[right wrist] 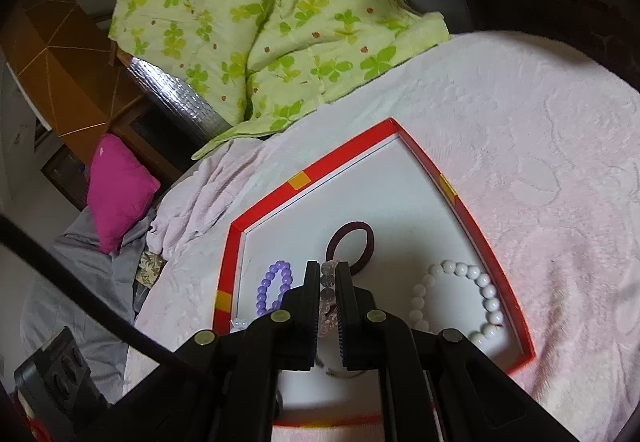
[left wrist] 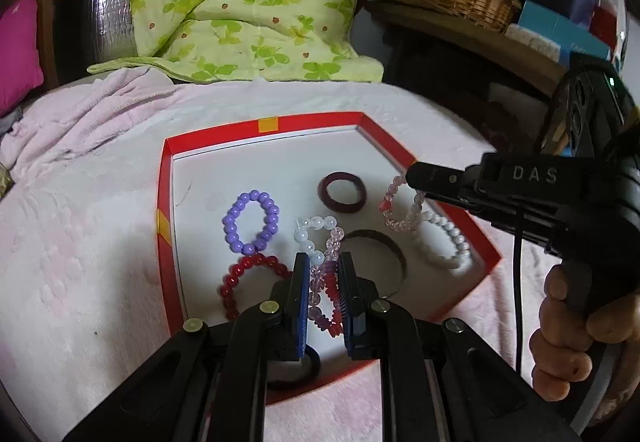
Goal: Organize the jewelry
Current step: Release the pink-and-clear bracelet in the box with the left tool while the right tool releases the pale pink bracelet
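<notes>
We are mid-sorting in the red tray [right wrist: 264, 214]: right gripper [right wrist: 329, 276] clenched on a pink bracelet [right wrist: 329, 306], at 9 o'clock of the white bracelet [right wrist: 490, 292]. Left gripper [left wrist: 323, 266] straddles a mixed bracelet [left wrist: 320, 286], grip unclear. Next, lift and place apart.

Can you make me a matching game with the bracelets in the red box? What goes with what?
Things:
1. purple bead bracelet
2. white bead bracelet
3. pink clear-bead bracelet
4. dark maroon ring

Places:
A. between the right gripper's fingers
B. lying alone near the box's far middle
C. by the box's right wall
D. just beyond the red bead bracelet

Pairs: 1-D, 2-C, 3-A, 4-B
</notes>
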The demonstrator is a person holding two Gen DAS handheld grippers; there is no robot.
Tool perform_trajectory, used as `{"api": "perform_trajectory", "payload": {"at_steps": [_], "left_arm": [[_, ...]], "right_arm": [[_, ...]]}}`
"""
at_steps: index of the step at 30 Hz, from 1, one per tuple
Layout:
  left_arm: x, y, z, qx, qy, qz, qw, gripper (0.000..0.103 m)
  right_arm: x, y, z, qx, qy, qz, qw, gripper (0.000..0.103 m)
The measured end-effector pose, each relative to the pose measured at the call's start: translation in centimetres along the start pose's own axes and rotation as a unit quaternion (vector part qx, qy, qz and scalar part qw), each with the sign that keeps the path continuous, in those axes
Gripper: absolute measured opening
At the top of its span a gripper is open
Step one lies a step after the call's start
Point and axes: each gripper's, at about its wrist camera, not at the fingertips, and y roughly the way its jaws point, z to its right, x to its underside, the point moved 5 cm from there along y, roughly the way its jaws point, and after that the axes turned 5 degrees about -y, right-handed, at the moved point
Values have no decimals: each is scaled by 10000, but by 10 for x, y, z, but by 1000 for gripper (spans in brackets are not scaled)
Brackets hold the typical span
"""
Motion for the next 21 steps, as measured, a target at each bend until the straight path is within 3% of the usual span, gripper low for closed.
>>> {"api": "perform_trajectory", "payload": {"at_steps": [21], "left_arm": [[-3, 19, -1, -412, 266, -113, 9987, 15]], "right_arm": [[0, 33, 10, 209, 24, -282, 9994, 10]]}}
